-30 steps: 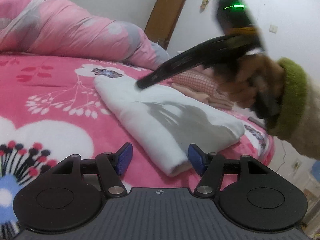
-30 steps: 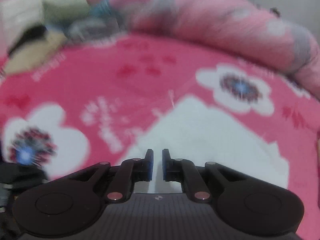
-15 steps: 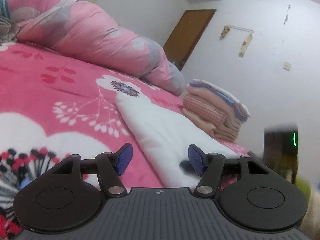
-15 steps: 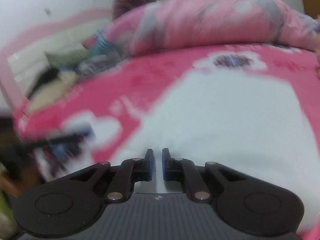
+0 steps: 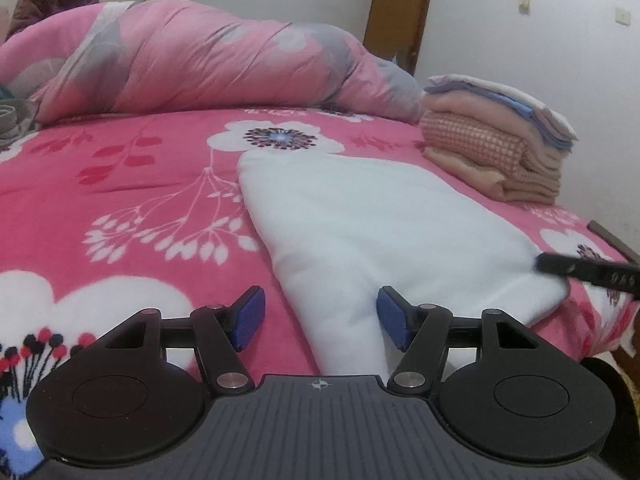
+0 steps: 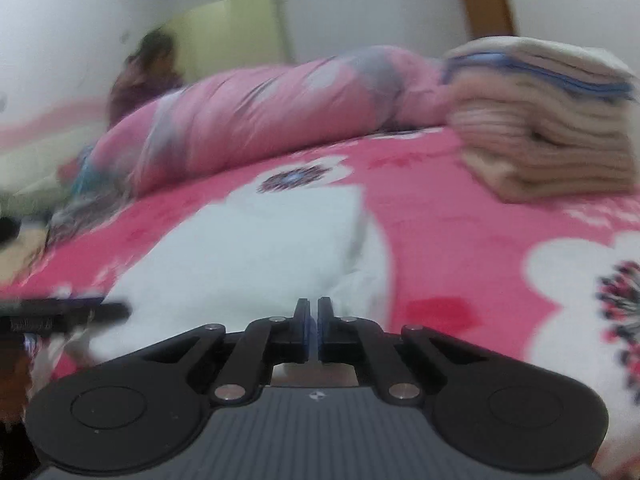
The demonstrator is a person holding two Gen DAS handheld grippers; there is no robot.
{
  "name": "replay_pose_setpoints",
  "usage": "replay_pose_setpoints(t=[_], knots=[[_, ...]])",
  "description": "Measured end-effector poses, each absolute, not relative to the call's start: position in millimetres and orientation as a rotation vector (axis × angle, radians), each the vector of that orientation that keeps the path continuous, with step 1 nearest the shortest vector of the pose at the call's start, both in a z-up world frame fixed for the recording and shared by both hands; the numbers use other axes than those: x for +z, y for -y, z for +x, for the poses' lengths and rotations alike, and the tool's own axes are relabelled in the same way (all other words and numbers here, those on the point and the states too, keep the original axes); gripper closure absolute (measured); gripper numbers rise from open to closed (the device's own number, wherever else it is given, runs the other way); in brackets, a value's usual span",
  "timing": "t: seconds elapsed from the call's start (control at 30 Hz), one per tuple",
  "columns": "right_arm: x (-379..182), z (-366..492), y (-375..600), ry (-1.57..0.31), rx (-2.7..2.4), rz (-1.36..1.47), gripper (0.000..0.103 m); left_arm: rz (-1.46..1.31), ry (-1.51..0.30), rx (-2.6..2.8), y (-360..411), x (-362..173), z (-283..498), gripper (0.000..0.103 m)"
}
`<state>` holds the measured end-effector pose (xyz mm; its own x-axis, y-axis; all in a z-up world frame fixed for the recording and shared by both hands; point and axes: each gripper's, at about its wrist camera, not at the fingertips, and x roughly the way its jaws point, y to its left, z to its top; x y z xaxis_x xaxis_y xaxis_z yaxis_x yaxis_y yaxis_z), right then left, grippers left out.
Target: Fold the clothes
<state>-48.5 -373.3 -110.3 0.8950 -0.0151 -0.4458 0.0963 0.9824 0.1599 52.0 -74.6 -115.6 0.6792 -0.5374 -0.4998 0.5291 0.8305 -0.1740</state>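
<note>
Done: pile of folded clothes [image 5: 496, 140], upper right.
Left: white cloth [image 5: 380, 232], middle, half folded.
Left claw [image 5: 320, 316]: spread, empty.
Right claw [image 6: 313, 330]: pressed together, empty.

pink quilt [image 5: 192, 68], brown door [image 5: 404, 12]

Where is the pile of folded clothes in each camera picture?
Left wrist view: the pile of folded clothes sits upper right, beyond the white cloth.
Right wrist view: the pile is upper right, blurred.
Shared landmark: the rolled pink quilt behind it in both.
</note>
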Motion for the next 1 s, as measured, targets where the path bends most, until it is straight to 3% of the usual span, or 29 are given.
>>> replay_pose_setpoints(t=[0.27, 0.37, 0.6, 0.83, 1.0], knots=[[-98, -55, 374, -0.385, 0.079, 0.163, 0.099, 0.013, -0.577, -0.572, 82, -112, 49, 0.04], [-110, -40, 377, -0.467, 0.035, 0.084, 0.1, 0.038, -0.562, -0.559, 82, -105, 45, 0.04], [-79, -31, 403, -0.393, 0.018, 0.171, 0.099, 0.135, -0.427, -0.581, 103, -76, 40, 0.041], [-105, 31, 376, -0.532, 0.108, 0.071, 0.1, 0.122, -0.588, -0.623, 132, -102, 71, 0.042], [-101, 35, 405, -0.561, 0.001, 0.135, 0.099, 0.12, -0.559, -0.641, 126, -106, 65, 0.042]])
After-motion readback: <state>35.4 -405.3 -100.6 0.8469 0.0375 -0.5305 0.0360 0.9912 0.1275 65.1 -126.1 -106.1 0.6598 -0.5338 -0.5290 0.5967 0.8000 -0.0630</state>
